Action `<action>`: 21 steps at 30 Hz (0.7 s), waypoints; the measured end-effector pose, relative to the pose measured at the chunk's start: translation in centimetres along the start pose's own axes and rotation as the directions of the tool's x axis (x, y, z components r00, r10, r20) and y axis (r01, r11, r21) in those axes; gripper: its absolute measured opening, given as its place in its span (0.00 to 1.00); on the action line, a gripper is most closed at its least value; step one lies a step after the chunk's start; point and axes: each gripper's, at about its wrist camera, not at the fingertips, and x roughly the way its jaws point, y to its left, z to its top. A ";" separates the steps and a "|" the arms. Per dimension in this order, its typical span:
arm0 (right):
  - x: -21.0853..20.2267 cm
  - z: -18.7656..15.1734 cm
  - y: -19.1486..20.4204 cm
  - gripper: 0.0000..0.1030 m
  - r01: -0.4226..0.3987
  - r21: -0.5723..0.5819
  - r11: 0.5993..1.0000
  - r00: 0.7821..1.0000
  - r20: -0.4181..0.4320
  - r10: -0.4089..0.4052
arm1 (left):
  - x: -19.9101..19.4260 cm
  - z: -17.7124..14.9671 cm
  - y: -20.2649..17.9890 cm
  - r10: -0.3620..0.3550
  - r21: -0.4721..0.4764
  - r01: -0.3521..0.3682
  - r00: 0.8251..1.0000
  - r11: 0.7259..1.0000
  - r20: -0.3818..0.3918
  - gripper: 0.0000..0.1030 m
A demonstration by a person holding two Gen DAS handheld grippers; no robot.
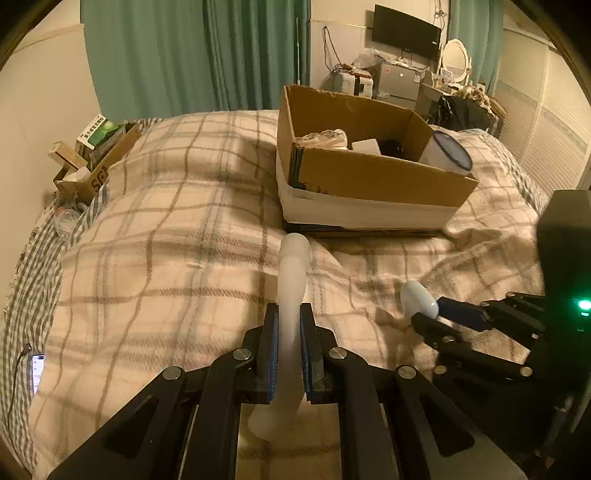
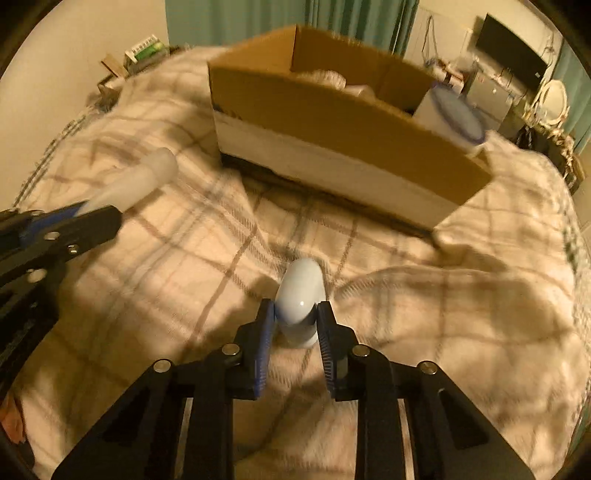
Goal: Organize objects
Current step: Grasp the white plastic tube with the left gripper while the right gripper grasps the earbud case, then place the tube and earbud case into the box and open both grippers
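Note:
My left gripper (image 1: 290, 314) is shut on a long translucent white silicone piece (image 1: 291, 288) and holds it above the plaid blanket; the piece also shows at the left of the right wrist view (image 2: 136, 181). My right gripper (image 2: 295, 314) is shut on a small pale blue rounded object (image 2: 301, 291), also visible in the left wrist view (image 1: 419, 297). An open cardboard box (image 1: 369, 173) stands on the bed ahead of both grippers, seen too in the right wrist view (image 2: 332, 114). It holds a white round container with a blue lid (image 1: 448, 151) and other items.
The bed has a plaid blanket (image 1: 177, 251). A phone on a cable (image 1: 37, 369) lies at the bed's left edge. A small carton with boxes (image 1: 92, 155) sits by the wall. A desk with a monitor (image 1: 406, 33) and a mirror stands behind.

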 end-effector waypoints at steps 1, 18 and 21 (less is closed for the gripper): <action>-0.6 -0.2 -0.1 0.21 0.005 0.004 1.000 1.000 0.009 -0.005 | -0.3 -0.1 0.0 -0.001 -0.001 0.001 1.000 1.000 0.003 0.10; -8.9 -1.8 -0.5 0.21 -0.096 0.089 0.991 0.977 0.197 0.077 | -5.7 -0.6 -1.5 -0.072 0.002 0.072 0.995 0.997 0.063 0.10; -10.2 -1.4 -0.6 0.21 -0.097 0.081 0.992 0.972 0.224 0.077 | -6.7 0.5 -2.0 -0.103 0.015 0.102 0.991 0.995 0.081 0.10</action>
